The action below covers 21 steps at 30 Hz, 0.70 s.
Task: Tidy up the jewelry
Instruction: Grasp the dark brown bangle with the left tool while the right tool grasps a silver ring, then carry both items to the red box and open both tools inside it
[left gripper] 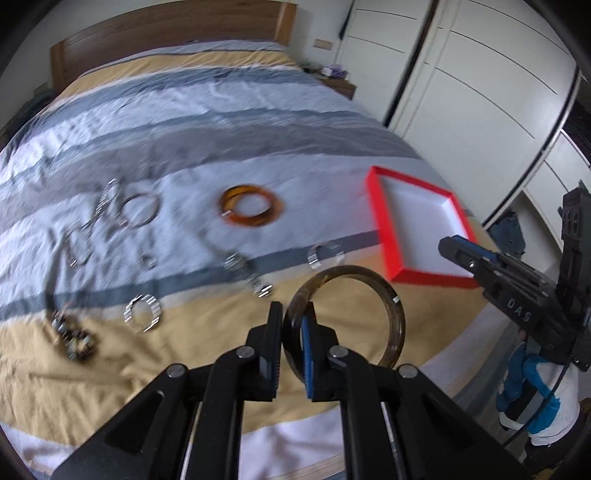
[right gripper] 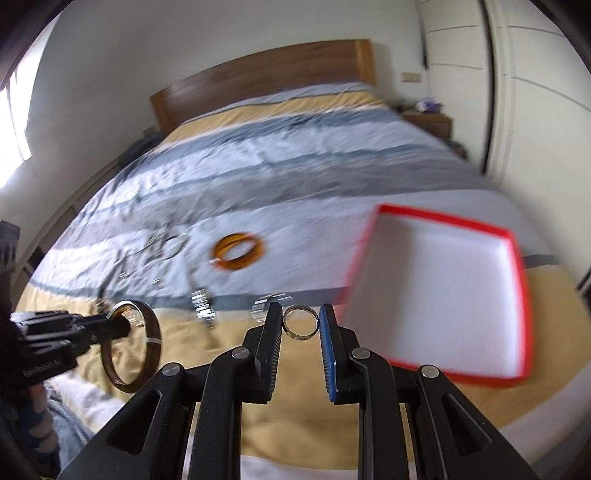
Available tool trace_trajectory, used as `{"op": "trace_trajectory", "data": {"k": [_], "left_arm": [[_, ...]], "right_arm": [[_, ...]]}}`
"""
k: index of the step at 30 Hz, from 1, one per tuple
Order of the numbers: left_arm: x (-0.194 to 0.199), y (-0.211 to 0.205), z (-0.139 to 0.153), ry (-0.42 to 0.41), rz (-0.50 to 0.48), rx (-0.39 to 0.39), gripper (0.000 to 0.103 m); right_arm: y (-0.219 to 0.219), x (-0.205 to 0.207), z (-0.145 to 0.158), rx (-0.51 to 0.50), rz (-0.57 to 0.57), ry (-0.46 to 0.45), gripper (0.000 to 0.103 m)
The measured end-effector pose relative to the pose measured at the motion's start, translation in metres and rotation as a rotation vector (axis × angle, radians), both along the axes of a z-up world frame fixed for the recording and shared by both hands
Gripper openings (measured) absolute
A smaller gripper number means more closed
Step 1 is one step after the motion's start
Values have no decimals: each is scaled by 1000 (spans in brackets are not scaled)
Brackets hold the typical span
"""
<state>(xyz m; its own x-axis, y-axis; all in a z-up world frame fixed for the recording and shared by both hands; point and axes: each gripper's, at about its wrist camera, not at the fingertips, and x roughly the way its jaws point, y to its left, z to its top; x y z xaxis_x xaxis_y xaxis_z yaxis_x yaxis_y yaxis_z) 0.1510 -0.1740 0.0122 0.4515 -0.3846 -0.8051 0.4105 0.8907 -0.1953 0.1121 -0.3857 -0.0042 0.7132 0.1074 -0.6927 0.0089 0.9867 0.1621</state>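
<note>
Dark brown translucent bangle (left gripper: 347,317), round and glossy with a small pale tag on its rim, is clamped by its left side between the two pads of the left gripper (left gripper: 293,325); it hangs clear of the bedding, ring plane roughly facing the left wrist camera. The right wrist view shows the same bangle (right gripper: 133,347) held at the tip of the left gripper (right gripper: 122,325), above the yellow band of the striped bedspread (right gripper: 258,177). Right gripper (right gripper: 301,325): a small silvery metal ring (right gripper: 300,323) sits between its black and blue pads; the pads appear to touch the ring's sides, so it reads as gripped, though blur makes the contact uncertain. In the left wrist view the right gripper (left gripper: 461,254) shows only from the side and its jaws cannot be judged there. Shallow rectangular box with red rim and white interior (right gripper: 517,266) lies on the bedspread to the right of the right gripper, nothing visible inside; same box (left gripper: 380,221) at right of the left wrist view. Orange amber bangle (left gripper: 251,206) lies flat on the pale blue stripe, well apart from the box. Several silvery bracelets and chain pieces (left gripper: 110,218) are scattered to its left, with a small sparkly band (left gripper: 142,314) and a dark beaded bracelet (left gripper: 72,336) nearer the bed's foot; details blurred. Wooden headboard (left gripper: 166,26) at the far end; white wardrobe doors (left gripper: 480,74) to the right.
</note>
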Motion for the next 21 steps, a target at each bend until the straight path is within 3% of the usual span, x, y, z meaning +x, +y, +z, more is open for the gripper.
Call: {"op": "trace_trajectory", "data": {"k": [5, 11, 17, 21], "left_arm": [[20, -84, 6, -20, -93, -10, 9], [48, -178, -28, -14, -171, 40, 9], [66, -217, -82, 38, -182, 117, 9], [64, -227, -96, 19, -194, 153, 9]], "right_arm": [[-69, 1, 2, -48, -101, 10, 20], [-128, 16, -37, -69, -168, 76, 20], [-143, 32, -81, -102, -163, 155, 20], [-136, 36, -94, -170, -129, 178, 20]]}}
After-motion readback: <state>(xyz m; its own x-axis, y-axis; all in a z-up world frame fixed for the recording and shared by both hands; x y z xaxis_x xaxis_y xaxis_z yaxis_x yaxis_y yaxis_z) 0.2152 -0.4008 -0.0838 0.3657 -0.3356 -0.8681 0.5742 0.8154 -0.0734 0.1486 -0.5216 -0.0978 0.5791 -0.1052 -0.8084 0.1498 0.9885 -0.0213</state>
